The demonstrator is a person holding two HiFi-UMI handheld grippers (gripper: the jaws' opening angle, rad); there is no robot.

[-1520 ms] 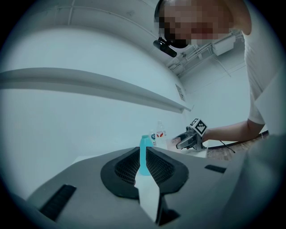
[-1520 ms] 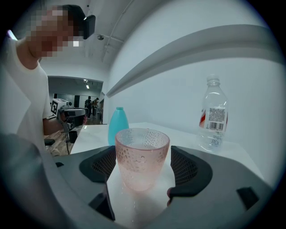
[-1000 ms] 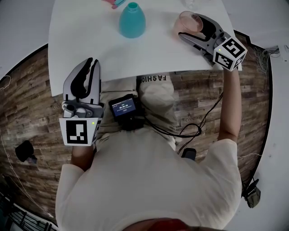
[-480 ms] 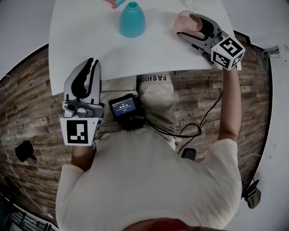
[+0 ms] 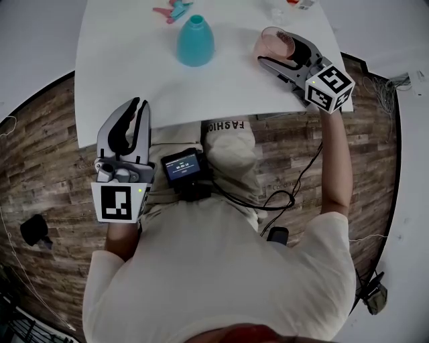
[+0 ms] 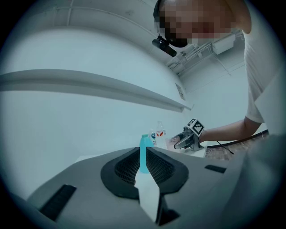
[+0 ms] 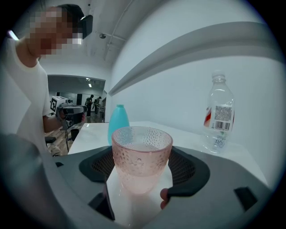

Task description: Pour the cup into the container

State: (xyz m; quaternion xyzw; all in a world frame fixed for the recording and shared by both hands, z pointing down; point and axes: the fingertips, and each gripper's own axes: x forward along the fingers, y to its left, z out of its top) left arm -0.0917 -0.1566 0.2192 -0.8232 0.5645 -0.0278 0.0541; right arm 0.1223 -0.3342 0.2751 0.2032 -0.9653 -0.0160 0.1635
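Observation:
A pink textured glass cup (image 7: pixel 141 156) stands upright between the jaws of my right gripper (image 7: pixel 142 172), which is shut on it. It holds some clear liquid. In the head view this cup (image 5: pixel 273 40) and the right gripper (image 5: pixel 280 45) are over the white table's (image 5: pixel 134 67) right side. The teal bottle-shaped container (image 5: pixel 196 33) stands left of the cup, near the table's middle, and shows behind the cup (image 7: pixel 118 123). My left gripper (image 5: pixel 134 114) hangs off the table's near edge, shut and holding nothing, and looks toward the container (image 6: pixel 144 152).
A clear plastic bottle (image 7: pixel 218 114) with a red and white label stands at the table's far right. Pink and blue clips (image 5: pixel 173 9) lie at the far edge. A small screen device (image 5: pixel 182 165) hangs on the person's chest. Wood floor surrounds the table.
My right gripper with the cup has shifted slightly left, toward the teal container. The left gripper has hardly moved.

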